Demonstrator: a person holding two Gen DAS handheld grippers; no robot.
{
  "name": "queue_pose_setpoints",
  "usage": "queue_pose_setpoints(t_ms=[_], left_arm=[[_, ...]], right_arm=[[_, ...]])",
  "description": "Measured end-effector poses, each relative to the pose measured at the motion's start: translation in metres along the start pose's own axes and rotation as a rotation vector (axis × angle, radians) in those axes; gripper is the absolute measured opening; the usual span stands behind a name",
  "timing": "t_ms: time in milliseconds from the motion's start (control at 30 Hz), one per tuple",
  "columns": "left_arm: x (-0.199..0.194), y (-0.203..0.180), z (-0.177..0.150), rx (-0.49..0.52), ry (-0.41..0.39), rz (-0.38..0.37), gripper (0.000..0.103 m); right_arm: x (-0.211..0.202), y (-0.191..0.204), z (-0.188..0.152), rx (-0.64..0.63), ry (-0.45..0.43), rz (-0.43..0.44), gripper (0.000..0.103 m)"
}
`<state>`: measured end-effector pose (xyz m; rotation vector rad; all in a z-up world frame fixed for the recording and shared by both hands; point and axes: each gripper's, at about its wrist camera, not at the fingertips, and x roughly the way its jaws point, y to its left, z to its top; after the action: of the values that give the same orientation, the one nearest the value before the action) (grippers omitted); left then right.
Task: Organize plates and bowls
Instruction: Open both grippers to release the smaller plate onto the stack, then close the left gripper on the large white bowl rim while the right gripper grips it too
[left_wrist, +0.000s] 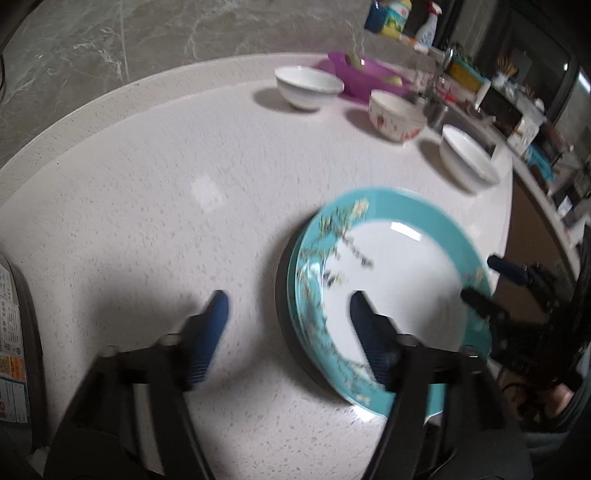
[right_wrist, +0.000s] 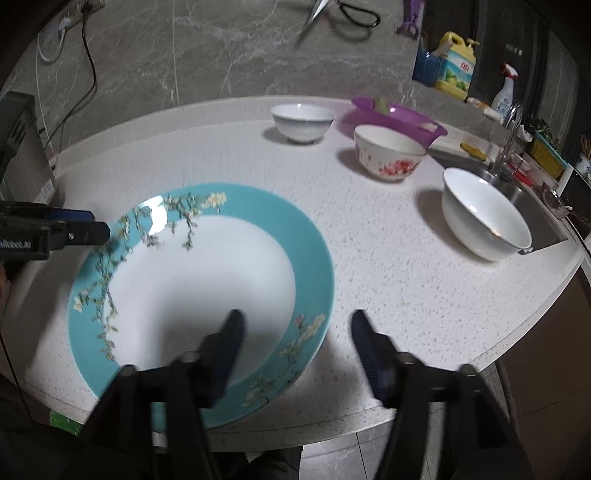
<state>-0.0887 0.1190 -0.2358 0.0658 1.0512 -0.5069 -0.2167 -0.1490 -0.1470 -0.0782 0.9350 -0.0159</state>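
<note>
Plates: my teal-rimmed plate (right_wrist: 201, 295) lies stacked on the worktop (right_wrist: 388, 258), three bowls at one o'clock; both my left gripper (left_wrist: 286, 310) and right gripper (right_wrist: 295, 332) stand wide, jaws gripping nothing.

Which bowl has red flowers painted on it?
The middle bowl, in front of the purple tub. The two other bowls are plain white.

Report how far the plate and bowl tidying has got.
Done: the teal-rimmed plate sits on a stack, with at least one more teal rim and a dark edge showing beneath it in the left wrist view. In hand: nothing; the left hand-held gripper and right hand-held gripper are both open, straddling its rim. Left: three bowls stand apart on the counter, the plain white bowl, the floral bowl and the larger white bowl.
</note>
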Motion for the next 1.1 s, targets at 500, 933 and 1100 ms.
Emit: queue_pose_setpoints(t_ms=[500, 933, 1100], left_arm=[[-0.037, -0.032, 0.096, -0.18, -0.111, -0.334, 0.083], [0.039, -0.161, 0.151, -0.264, -0.031, -0.269, 0.083], [0.077, -0.209, 0.164, -0.269, 0.011, -0.238, 0.083]], right_arm=[[-0.043, -0.161, 0.07, 0.443, -0.117, 0.101, 0.085], [0.012, -0.297, 0.116, 0.391, -0.092, 0.29, 0.085], [0.022, -0.342, 0.13, 0.359, -0.081, 0.314, 0.085]])
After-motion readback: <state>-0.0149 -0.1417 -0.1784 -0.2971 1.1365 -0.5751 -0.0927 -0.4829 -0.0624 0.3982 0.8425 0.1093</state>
